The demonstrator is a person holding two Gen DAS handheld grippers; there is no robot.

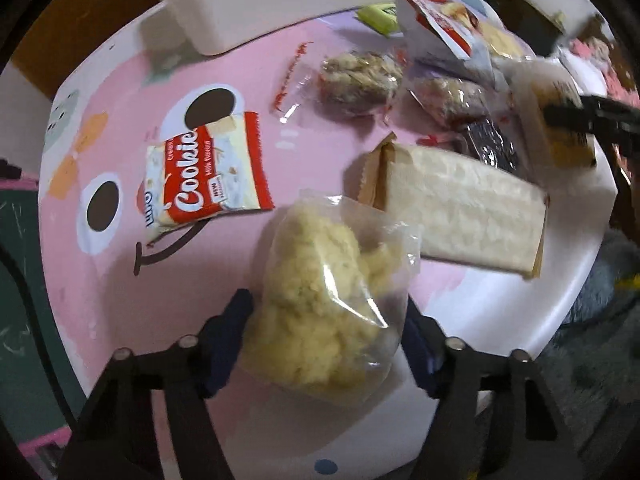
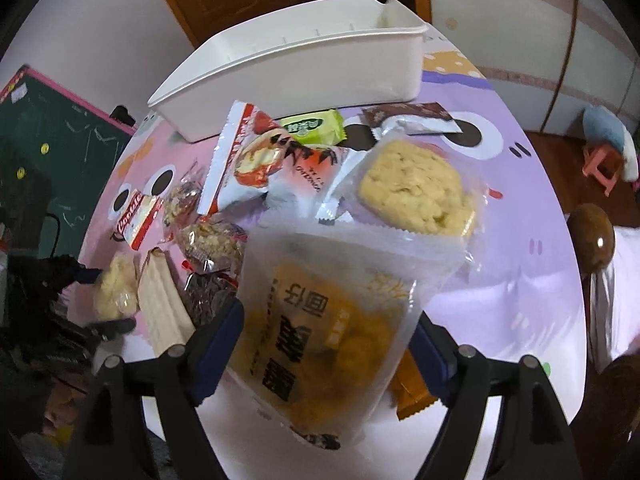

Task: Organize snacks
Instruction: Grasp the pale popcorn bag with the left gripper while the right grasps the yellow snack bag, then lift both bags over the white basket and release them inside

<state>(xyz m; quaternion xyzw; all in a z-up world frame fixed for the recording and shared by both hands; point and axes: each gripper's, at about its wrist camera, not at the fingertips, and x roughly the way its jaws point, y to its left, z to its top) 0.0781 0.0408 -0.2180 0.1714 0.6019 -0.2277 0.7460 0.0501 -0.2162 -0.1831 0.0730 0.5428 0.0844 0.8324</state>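
My left gripper (image 1: 326, 332) is shut on a clear bag of pale crumbly cake (image 1: 320, 300), held low over the pink table; this bag also shows in the right wrist view (image 2: 116, 288). My right gripper (image 2: 328, 328) is shut on a frosted yellow snack packet with black characters (image 2: 320, 328), lifted above the table. The white rectangular bin (image 2: 296, 64) stands at the table's far side and looks empty; it also shows in the left wrist view (image 1: 248, 0). Several wrapped snacks lie between the grippers and the bin.
On the table lie a red-and-white Cookie pack (image 1: 208, 172), a long beige wafer pack (image 1: 460, 208), nut clusters (image 1: 360, 76), a green candy (image 2: 314, 128), a red-white chip bag (image 2: 252, 160), a cake pack (image 2: 416, 192). A chalkboard (image 2: 60, 160) stands left. The table edge (image 1: 560, 304) is near.
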